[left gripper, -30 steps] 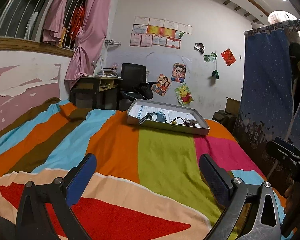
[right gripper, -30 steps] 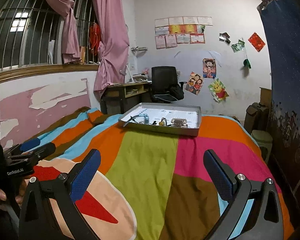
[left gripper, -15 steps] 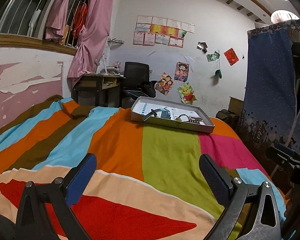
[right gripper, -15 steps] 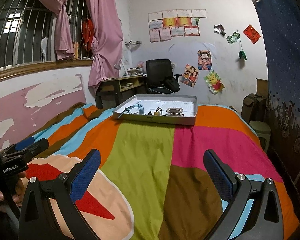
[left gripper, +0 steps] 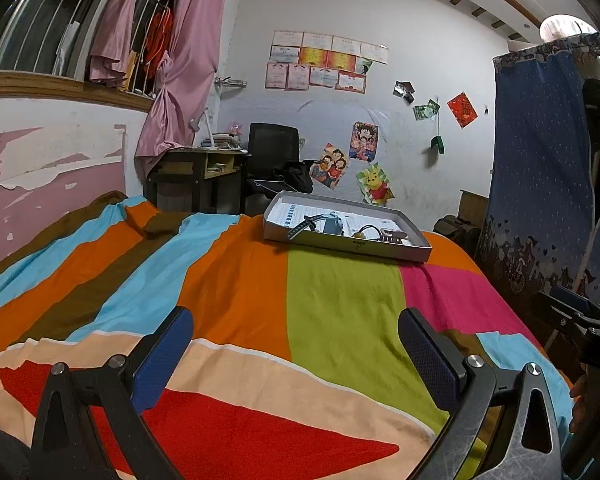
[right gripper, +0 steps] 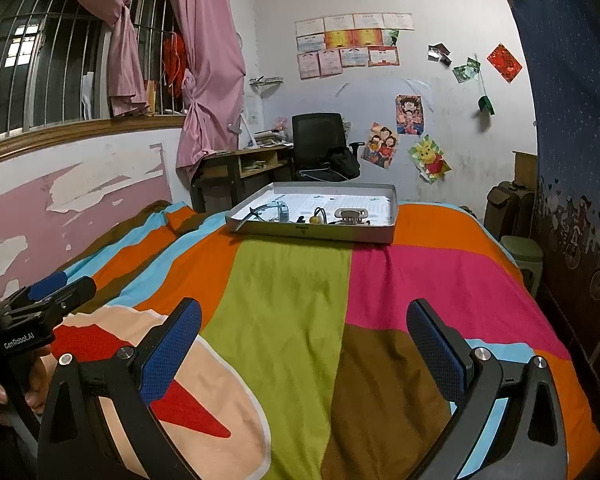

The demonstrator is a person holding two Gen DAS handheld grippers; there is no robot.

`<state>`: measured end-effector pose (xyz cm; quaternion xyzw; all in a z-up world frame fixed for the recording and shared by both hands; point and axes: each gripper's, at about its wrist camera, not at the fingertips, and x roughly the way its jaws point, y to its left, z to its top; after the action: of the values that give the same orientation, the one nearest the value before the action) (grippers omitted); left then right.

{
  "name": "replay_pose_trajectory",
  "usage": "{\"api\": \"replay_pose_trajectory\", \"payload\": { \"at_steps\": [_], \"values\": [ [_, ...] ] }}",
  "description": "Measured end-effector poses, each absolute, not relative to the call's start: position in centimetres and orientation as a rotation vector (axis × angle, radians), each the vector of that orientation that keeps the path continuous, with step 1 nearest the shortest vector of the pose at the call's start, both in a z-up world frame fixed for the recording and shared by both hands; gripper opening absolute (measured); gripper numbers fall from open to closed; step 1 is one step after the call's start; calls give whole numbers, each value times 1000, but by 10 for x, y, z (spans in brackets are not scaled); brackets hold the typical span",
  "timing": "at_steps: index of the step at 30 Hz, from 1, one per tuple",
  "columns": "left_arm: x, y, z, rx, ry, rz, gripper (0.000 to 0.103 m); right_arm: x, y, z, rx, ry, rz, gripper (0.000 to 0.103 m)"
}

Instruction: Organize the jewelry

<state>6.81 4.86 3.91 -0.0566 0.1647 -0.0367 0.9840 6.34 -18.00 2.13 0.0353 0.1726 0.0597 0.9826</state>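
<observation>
While both jaws are held spread and empty, well short of the tray (right gripper: 312,233), the left gripper (left gripper: 296,344) and right gripper (right gripper: 304,336) should be brought level toward the jewelry (right gripper: 320,216) lying mixed inside it.

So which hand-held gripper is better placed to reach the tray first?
Probably the right hand-held gripper: the tray sits almost straight ahead between its open fingers. From the left hand-held gripper, also open, the tray lies ahead but toward the right. Both are far off.
</observation>
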Motion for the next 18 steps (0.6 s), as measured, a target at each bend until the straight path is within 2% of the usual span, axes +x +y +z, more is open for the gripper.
{"api": "replay_pose_trajectory", "payload": {
  "at_steps": [18],
  "values": [
    [69, 49, 39, -107, 327, -76, 103, 63, -179, 20, 68, 346, 122, 101]
  ]
}}
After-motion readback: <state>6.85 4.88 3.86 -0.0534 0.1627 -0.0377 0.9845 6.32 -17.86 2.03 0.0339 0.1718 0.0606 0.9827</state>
